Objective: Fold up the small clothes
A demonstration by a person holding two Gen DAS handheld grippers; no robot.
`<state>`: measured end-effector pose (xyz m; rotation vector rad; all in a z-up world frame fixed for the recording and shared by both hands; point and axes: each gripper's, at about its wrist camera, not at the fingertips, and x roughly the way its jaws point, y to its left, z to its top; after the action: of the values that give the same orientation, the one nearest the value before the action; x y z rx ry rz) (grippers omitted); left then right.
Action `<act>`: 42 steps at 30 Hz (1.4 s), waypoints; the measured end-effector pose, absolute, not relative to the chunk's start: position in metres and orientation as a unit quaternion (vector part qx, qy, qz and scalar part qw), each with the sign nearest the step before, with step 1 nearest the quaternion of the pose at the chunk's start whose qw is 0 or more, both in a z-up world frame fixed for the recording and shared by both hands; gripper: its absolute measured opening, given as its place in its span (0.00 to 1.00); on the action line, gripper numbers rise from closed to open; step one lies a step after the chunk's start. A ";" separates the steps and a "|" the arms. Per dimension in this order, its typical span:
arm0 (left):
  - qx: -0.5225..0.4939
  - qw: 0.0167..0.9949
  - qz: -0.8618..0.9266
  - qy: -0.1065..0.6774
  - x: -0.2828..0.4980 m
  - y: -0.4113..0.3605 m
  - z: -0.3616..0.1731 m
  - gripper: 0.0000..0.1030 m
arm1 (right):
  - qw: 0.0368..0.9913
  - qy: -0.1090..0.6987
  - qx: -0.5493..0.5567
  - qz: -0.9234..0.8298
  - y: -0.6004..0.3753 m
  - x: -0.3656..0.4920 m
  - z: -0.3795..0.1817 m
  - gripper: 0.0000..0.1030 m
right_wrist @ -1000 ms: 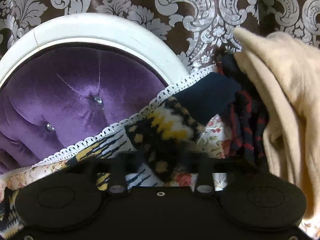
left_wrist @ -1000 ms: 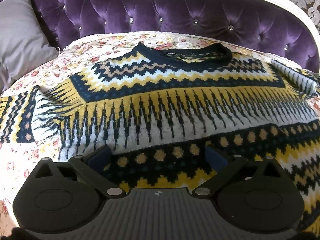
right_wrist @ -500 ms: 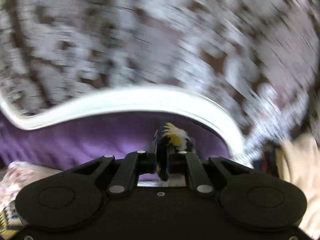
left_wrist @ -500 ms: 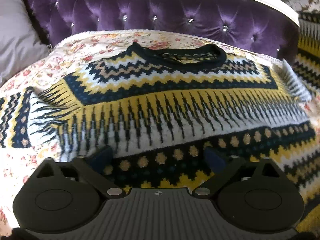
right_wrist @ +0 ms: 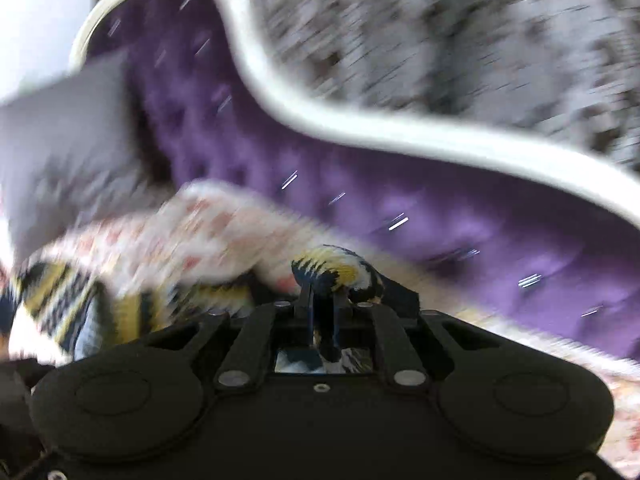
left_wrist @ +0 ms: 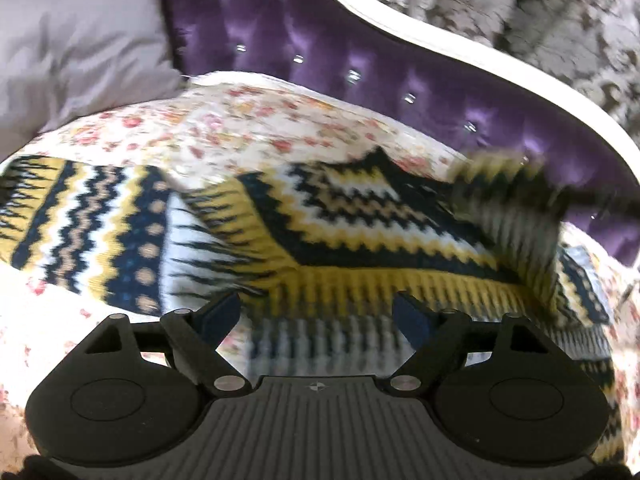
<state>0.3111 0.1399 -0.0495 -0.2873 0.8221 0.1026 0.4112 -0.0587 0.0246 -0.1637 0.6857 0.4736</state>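
The sweater [left_wrist: 320, 240], a yellow, navy and white zigzag knit, lies spread on the floral bedspread [left_wrist: 248, 120], filling the middle of the left wrist view. Its left sleeve [left_wrist: 92, 232] runs out flat toward 9 o'clock. Its right sleeve [left_wrist: 512, 200] is lifted off the bed at about 2 o'clock, blurred, arching in over the chest.

Step in hand, as I read it: 1st sleeve fold, right sleeve going across the body. Next move prob. calls for carrying the cuff well over the chest, laying it flat w/o a twist, then letting go; after that the left sleeve needs the same.

R gripper [right_wrist: 324, 312]: jaws closed tight on the sleeve end [right_wrist: 340, 268], a knit tuft bulging out above the tips at 12 o'clock, more knit trapped between the fingers below. Strong motion blur across that view.

L gripper [left_wrist: 320, 312]: jaws wide apart, holding nothing, poised over the sweater's lower half w/ the knit showing between the fingers; can't tell if the tips touch it.

Beyond: grey pillow [left_wrist: 76, 40] at 10 o'clock, purple tufted headboard [left_wrist: 320, 52] at 12, damask wall [left_wrist: 540, 12] behind.
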 end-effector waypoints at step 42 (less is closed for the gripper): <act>0.176 0.922 0.027 0.345 0.356 -0.016 -0.050 0.81 | 0.921 0.354 -0.051 0.156 -0.155 0.298 -0.077 1.00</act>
<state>0.3557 -0.0162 -0.0498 0.3622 0.7077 0.0550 0.2979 -0.1553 -0.0768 -0.1051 0.7275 0.3206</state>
